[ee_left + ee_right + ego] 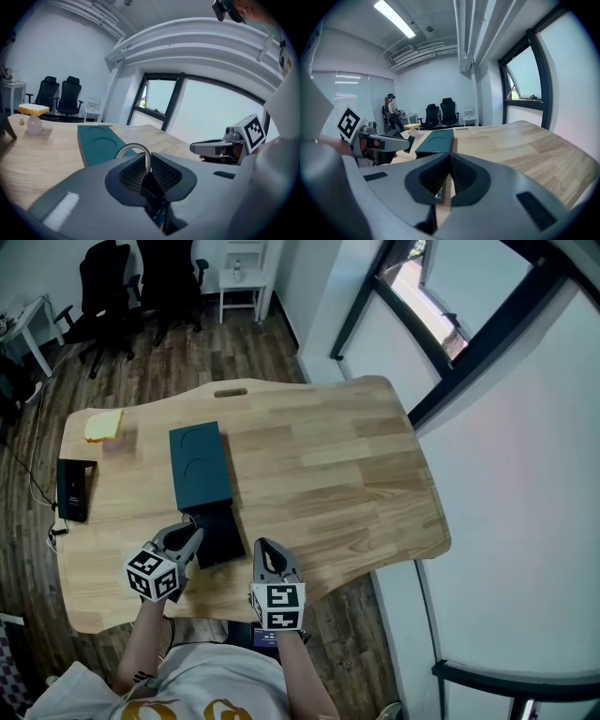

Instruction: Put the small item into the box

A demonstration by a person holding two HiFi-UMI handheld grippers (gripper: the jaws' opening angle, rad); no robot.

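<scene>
A thin silver ring (134, 145) stands upright between the pads of my left gripper (149, 161), which is shut on it. The dark teal box (200, 465) lies open in the middle-left of the table, its inlay showing round recesses (96, 139), with a black part (218, 535) at its near end. My left gripper (190, 538) hovers over that black part. My right gripper (263, 552) hangs just to its right, jaws shut with nothing in them (449, 159). The box (436, 140) lies ahead and left of the right gripper.
A yellow block (103, 425) and a small pale translucent object (119, 441) sit at the table's far left corner. A black device (75, 488) lies at the left edge. Office chairs (108, 277) stand beyond the wooden table (337, 474); a window is on the right.
</scene>
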